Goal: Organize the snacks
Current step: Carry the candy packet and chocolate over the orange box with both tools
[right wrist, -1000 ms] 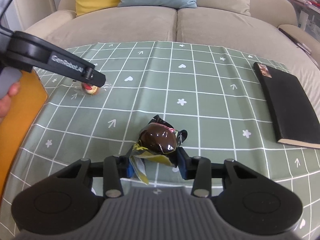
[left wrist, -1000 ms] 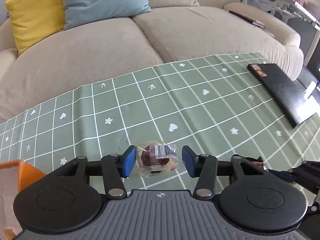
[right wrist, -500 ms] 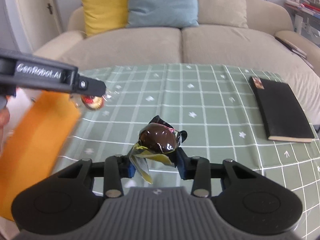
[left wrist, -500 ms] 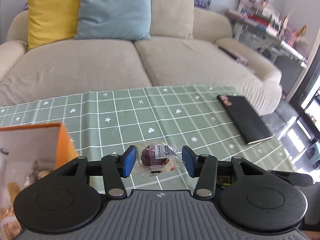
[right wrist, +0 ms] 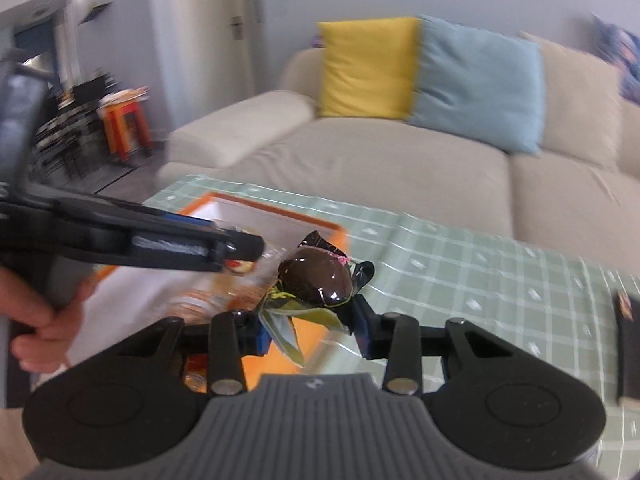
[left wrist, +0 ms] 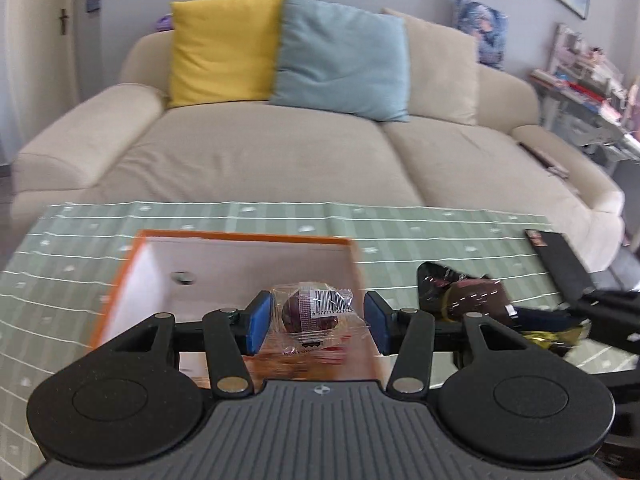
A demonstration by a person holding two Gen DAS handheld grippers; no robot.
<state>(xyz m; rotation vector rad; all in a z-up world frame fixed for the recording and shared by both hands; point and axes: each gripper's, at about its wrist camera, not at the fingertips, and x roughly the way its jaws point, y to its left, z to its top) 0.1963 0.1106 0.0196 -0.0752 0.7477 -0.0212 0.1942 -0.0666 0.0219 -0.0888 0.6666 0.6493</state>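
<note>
1. While the left claw [left wrist: 316, 318] holds a clear-wrapped snack [left wrist: 316, 312] between its blue pads, the snack hangs above the open orange box [left wrist: 240, 238]; its wrapper shows a barcode, other print too small to read.
2. From the right wrist view, the left claw [right wrist: 240, 250] reaches in from 9 o'clock over the box [right wrist: 280, 224], and motion blur smears the snack at its tip.
3. Clamped in the right claw [right wrist: 314, 328] is a dark foil-wrapped chocolate [right wrist: 318, 282], with yellow-green wrapper ends trailing down toward 7 o'clock.
4. In the left wrist view the same chocolate [left wrist: 472, 294] appears at 3 o'clock of the box, partly covered by the claw's linkage.
5. Box contents are hard to make out: blurred orange and gold shapes lie low inside, mostly hidden behind both claws.
6. A green grid cloth [left wrist: 440, 232] covers the bench, with the box standing on it.
7. A black book [left wrist: 560, 260] lies at the 3 o'clock edge of the left wrist view, cut off by the right claw's body.
8. Behind the bench stands a beige sofa [left wrist: 280, 152] bearing a yellow cushion [left wrist: 224, 48] and a blue cushion [left wrist: 340, 56].
9. A hand [right wrist: 44, 320] at 9 o'clock grips the left handle, cropped by the frame.
</note>
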